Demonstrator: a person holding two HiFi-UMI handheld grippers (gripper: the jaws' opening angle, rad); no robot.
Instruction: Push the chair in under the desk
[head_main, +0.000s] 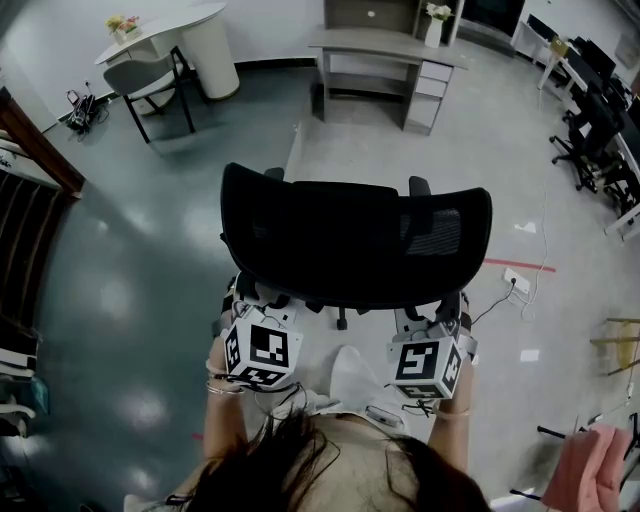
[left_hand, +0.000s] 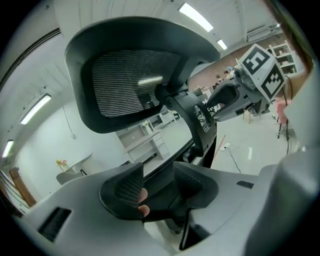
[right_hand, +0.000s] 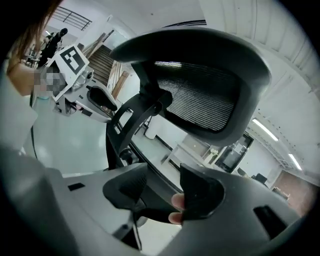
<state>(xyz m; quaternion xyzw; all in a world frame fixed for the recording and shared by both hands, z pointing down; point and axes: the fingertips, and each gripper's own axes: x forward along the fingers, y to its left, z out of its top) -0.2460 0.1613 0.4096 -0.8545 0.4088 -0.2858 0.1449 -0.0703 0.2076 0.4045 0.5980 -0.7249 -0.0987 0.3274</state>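
Observation:
A black mesh office chair (head_main: 355, 240) stands right in front of me, its back toward me. The grey desk (head_main: 385, 45) with drawers stands well beyond it, across bare floor. In the head view both marker cubes sit just behind the chair's back, the left gripper (head_main: 262, 310) and the right gripper (head_main: 432, 322) with their tips hidden under its edge. In the left gripper view the left gripper (left_hand: 157, 182) stands open, the chair's black back rim (left_hand: 192, 145) running between its jaws. The right gripper (right_hand: 161, 186) is likewise open around the rim (right_hand: 150, 160). The headrest (left_hand: 130, 75) looms above.
A white rounded table (head_main: 175, 25) with a grey chair (head_main: 150, 80) stands at the back left. Dark office chairs (head_main: 590, 130) line the right side. A power strip with a cable (head_main: 515, 282) and red tape (head_main: 520, 265) lie on the floor to the chair's right.

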